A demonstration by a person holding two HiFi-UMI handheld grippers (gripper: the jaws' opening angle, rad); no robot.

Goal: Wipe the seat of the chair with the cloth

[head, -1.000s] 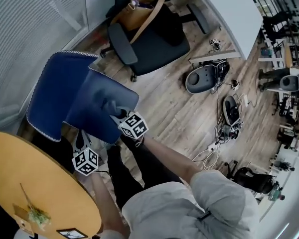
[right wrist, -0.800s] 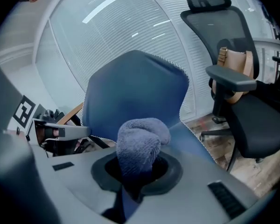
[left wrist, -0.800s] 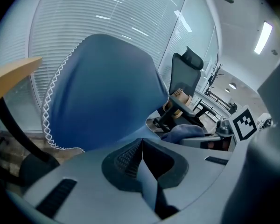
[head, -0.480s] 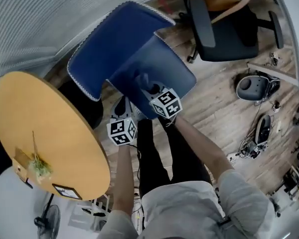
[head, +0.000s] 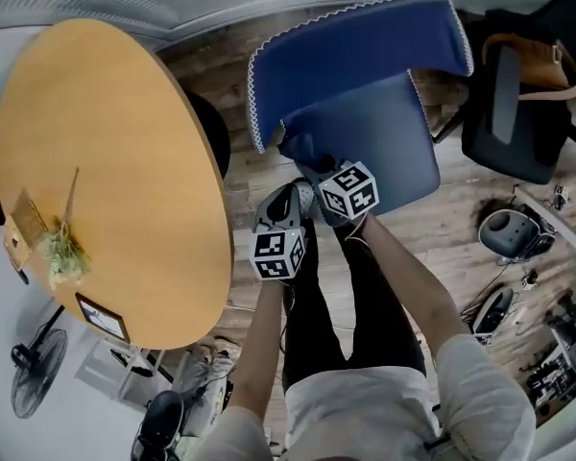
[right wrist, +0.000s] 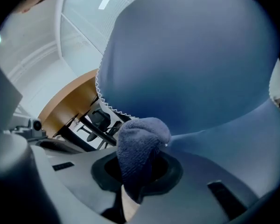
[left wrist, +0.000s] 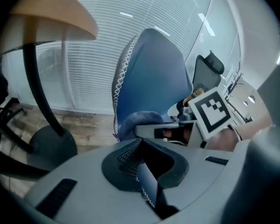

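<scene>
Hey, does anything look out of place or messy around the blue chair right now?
Nothing is odd at the blue chair: it stands upright, and the right gripper holds the cloth at its seat. The only untidy spot is the wooden floor to the right, where a grey round device and loose cables lie.

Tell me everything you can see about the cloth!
The cloth is dark grey-blue and fluffy, like a towel. It is scrunched into a rounded lump, not spread flat. The fingers of the right gripper are shut on its lower part, so the lump sticks out past them. It sits at a corner of the blue chair seat, near the backrest, and seems to press on the seat.
</scene>
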